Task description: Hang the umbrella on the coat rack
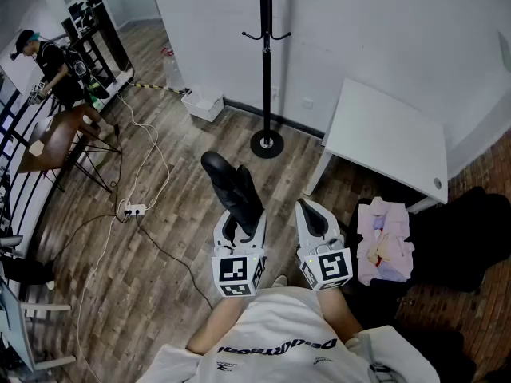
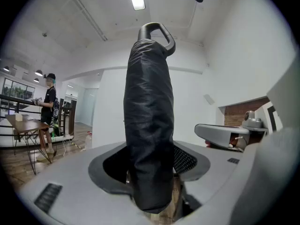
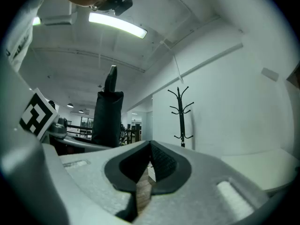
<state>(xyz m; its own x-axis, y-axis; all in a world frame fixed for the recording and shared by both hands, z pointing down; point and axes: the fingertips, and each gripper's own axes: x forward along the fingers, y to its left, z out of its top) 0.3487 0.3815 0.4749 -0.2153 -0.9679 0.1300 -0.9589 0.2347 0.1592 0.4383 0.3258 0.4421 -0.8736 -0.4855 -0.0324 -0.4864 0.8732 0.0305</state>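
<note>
Head view: a plank floor point(image 1: 160, 246) fills the frame, with a white wall point(image 1: 383, 30) above. The coat rack point(image 1: 266, 62) stands at top centre, a white surface point(image 1: 391, 138) to its right. At lower centre the left tool point(image 1: 239, 228) and right tool point(image 1: 315, 220) sit side by side, pointing roughly level.

Left gripper view: the jaws are clamped on the folded black umbrella point(image 2: 147, 125) mid-frame, its loop handle at the top.

Right gripper view: the jaws seem together, with nothing between them.

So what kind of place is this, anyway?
Probably an office or lab workspace: a black coat rack stands by the wall, a white desk sits beside it, and a power strip lies on the wood-plank floor.
</note>
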